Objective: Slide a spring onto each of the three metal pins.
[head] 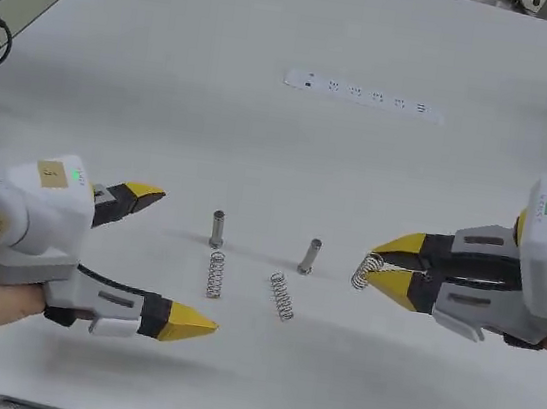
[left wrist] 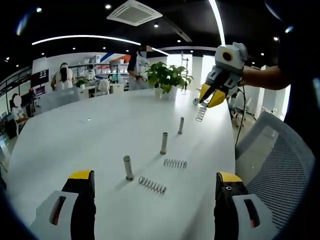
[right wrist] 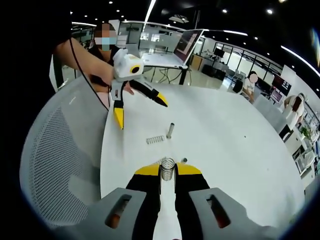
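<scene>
Yellow-tipped right gripper (head: 374,267) pinches a spring (head: 362,273) between its jaws; left gripper (head: 186,260) gapes (jaws spread wide) near two loose springs (head: 215,275) and metal pins (head: 217,229).

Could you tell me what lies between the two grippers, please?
A pin, a second pin, a spring and a second spring, seen in the head view.

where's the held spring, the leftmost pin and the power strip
held spring (head: 365,272), head view, middle of its coils
leftmost pin (head: 217,229), head view, mid shaft
power strip (head: 364,93), head view, centre of its top face
</scene>
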`<state>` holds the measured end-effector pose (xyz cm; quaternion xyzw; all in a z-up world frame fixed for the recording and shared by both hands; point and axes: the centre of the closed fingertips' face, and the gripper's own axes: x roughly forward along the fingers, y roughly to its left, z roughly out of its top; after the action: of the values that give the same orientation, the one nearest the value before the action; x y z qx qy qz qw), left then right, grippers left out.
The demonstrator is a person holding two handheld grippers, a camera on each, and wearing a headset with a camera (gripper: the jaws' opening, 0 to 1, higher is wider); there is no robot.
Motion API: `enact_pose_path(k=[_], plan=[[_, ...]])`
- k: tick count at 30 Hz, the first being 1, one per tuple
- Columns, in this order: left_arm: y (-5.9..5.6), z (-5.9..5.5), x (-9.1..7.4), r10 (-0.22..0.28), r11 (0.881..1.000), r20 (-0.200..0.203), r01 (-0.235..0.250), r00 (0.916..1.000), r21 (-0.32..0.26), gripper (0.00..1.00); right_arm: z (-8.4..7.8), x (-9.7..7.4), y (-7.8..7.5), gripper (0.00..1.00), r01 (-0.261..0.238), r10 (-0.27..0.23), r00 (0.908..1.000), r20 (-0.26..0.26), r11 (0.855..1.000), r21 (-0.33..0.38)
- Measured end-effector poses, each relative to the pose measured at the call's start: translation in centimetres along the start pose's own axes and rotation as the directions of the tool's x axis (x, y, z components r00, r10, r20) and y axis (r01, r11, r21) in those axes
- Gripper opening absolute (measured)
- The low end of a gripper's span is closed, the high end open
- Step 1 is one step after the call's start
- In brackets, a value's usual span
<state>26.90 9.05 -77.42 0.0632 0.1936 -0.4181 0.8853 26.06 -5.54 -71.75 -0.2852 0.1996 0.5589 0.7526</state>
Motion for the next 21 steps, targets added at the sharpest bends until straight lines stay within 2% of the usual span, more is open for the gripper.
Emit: enact_pose_path(k=[9,15,17,19,21], plan=[[0.1,-0.4,-0.1,0.005,1.000,-0.009,-0.005,1.0000,-0.006,0.98,-1.6,-0.9,-1.7,0.06,0.040,-0.039,0.9991,-0.018,0.998,0.058],[0.3,-0.4,-0.2,0.021,1.000,-0.005,-0.021,0.9998,-0.012,0.98,-3.1,-1.8,-3.4,0.06,0.094,-0.091,0.9952,-0.037,0.991,0.095],[0.4,-0.3,-0.2,0.025,1.000,-0.002,-0.025,0.9997,-0.013,0.98,-3.5,-2.0,-4.0,0.06,0.118,-0.115,0.9928,-0.036,0.987,0.108],[0.4,-0.4,-0.1,0.023,1.000,-0.004,-0.024,0.9997,-0.015,0.98,-4.0,-2.2,-4.8,0.06,0.160,-0.157,0.9870,-0.036,0.977,0.142],[0.6,-0.6,-0.1,0.035,0.999,-0.013,-0.035,0.9993,-0.009,0.98,-5.0,-2.5,-5.9,0.06,0.215,-0.208,0.9762,-0.060,0.966,0.147]])
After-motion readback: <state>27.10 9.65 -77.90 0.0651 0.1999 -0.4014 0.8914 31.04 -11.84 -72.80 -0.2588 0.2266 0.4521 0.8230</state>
